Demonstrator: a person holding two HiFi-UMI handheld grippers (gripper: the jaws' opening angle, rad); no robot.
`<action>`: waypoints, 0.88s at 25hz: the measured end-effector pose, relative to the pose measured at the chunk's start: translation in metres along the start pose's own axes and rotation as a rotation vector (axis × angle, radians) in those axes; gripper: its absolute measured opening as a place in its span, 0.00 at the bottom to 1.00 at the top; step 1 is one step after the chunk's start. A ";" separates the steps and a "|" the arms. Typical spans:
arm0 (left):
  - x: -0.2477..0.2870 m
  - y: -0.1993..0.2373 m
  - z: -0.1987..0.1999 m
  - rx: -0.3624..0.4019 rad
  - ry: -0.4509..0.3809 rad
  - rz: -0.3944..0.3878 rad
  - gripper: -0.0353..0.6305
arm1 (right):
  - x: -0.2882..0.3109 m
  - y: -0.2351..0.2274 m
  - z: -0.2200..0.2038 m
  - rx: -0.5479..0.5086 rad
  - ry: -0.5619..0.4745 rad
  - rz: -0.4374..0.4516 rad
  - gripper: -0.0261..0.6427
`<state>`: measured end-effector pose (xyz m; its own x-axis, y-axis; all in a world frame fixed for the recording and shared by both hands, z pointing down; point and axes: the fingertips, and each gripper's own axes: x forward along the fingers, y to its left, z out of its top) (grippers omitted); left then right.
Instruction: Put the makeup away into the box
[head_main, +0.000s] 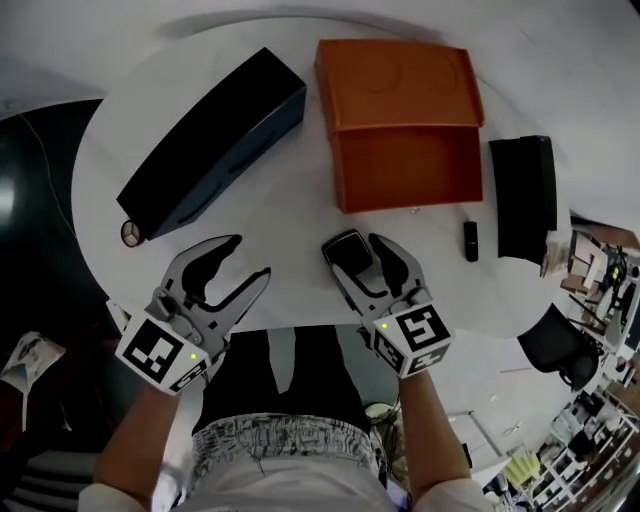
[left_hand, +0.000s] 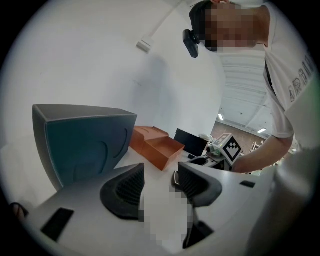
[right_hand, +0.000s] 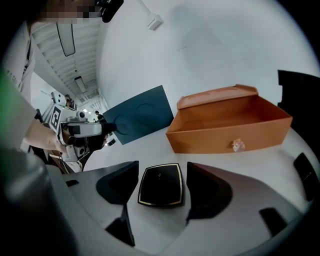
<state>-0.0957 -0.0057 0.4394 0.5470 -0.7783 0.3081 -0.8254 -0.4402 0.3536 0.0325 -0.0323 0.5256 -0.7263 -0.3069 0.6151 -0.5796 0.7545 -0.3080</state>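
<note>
Right gripper (head_main: 357, 255): my jaws are spread, with the black gold-rimmed compact (right_hand: 161, 185) between them. It lies flat on the white table (head_main: 290, 230), and the pads stand just off its sides rather than pressing on it (the gaps are thin but visible in the right gripper view). The compact sits at the near edge of the table, just in front of the orange box (head_main: 408, 170) and outside it. The box is open, its lid tipped back, and no makeup shows inside.

Left gripper (head_main: 248, 257): my jaws are apart with nothing between them. It is low over the table's near edge, left of the right gripper and well apart from it.

A long dark blue case (head_main: 215, 140) lies diagonally at the left of the orange box. A small black tube (head_main: 470, 241) lies on the table right of the box, just beside a black case (head_main: 525, 195) at the table's right edge.
</note>
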 end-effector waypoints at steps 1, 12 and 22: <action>0.000 0.001 -0.002 -0.004 0.001 0.000 0.39 | 0.001 0.001 -0.001 -0.007 0.005 0.000 0.48; -0.001 0.004 -0.018 -0.025 0.018 -0.020 0.39 | 0.011 0.003 -0.011 -0.084 0.062 -0.044 0.53; -0.002 0.005 -0.023 -0.033 0.022 -0.025 0.39 | 0.016 0.007 -0.014 -0.162 0.108 -0.081 0.54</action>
<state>-0.0978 0.0035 0.4612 0.5706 -0.7573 0.3176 -0.8066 -0.4440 0.3903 0.0215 -0.0238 0.5433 -0.6308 -0.3124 0.7103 -0.5609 0.8160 -0.1393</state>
